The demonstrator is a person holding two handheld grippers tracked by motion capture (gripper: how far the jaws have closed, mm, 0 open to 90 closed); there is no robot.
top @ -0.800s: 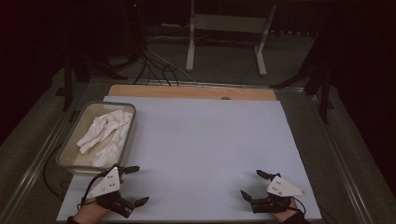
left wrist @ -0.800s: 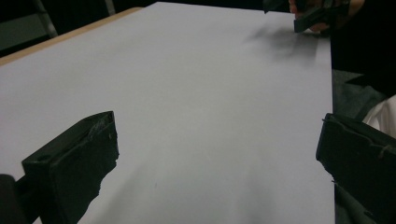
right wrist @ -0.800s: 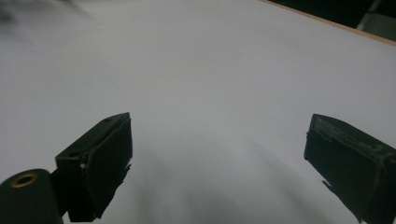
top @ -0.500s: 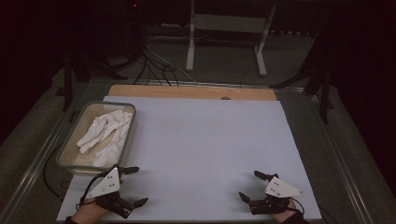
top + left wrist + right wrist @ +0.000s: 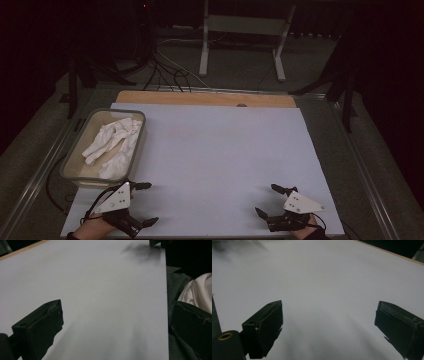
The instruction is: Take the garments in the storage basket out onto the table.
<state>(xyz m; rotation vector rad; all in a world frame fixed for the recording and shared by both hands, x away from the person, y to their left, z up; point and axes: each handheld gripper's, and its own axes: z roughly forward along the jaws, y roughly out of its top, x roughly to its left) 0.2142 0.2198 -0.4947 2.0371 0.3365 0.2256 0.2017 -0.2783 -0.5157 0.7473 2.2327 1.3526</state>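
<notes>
Nothing picked up yet; both grippers idle at the near edge of the sheet.

Left gripper [image 5: 145, 202] and right gripper [image 5: 272, 200] both have jaws spread, holding nothing. White cloth [image 5: 114, 144] lies bunched in the clear bin [image 5: 71, 174] at table left, just beyond the left gripper. White sheet [image 5: 220, 155] bare. My read: grabbing the cloth and everything after it remains.

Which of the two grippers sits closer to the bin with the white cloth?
The left gripper: it rests just in front of the bin holding the white cloth, while the right gripper sits far across the table's near edge.
</notes>
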